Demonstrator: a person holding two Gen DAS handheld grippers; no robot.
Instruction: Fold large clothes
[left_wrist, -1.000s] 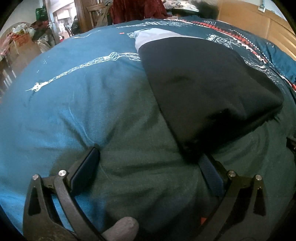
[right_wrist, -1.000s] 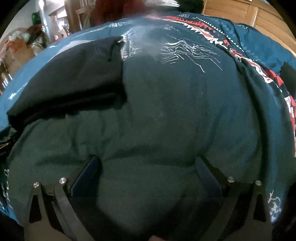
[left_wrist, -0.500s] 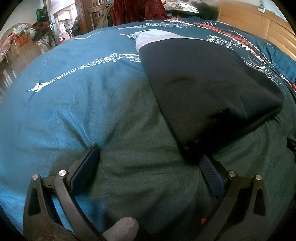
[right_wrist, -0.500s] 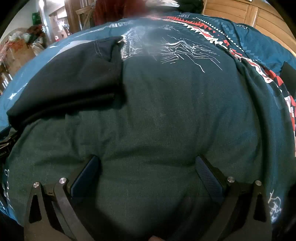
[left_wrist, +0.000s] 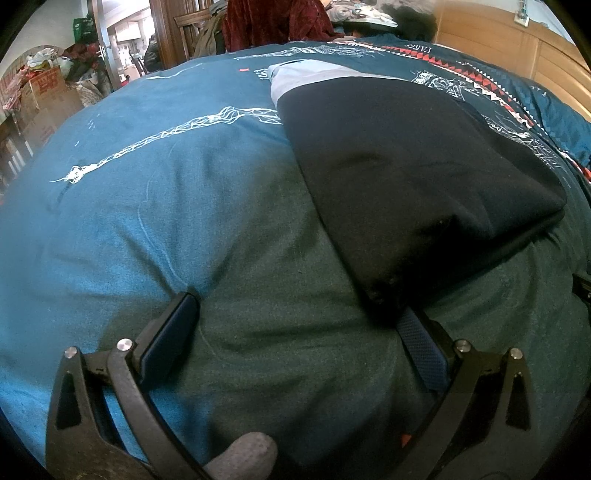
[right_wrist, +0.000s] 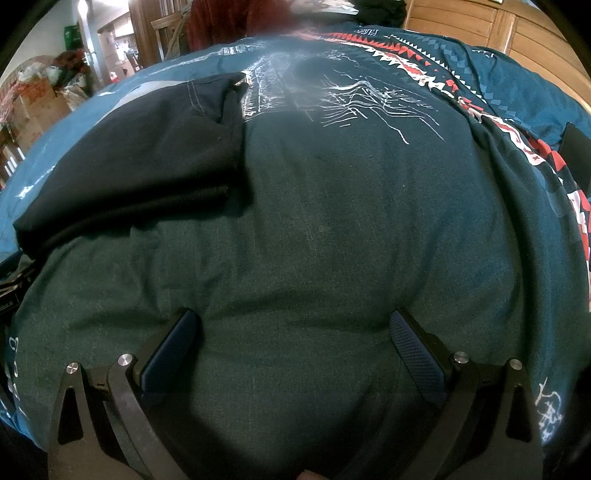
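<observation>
Dark garment (left_wrist: 413, 177) lies folded at centre right of the frame on the teal bedspread (left_wrist: 155, 206), unchanged over the last second, left gripper (left_wrist: 295, 317) and right gripper (right_wrist: 295, 325) both spread wide (holding nothing), suggesting the fold is finished.

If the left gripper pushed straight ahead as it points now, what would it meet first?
Probably the teal bedspread bulging between the open left gripper; the folded black garment lies right of centre.
</observation>
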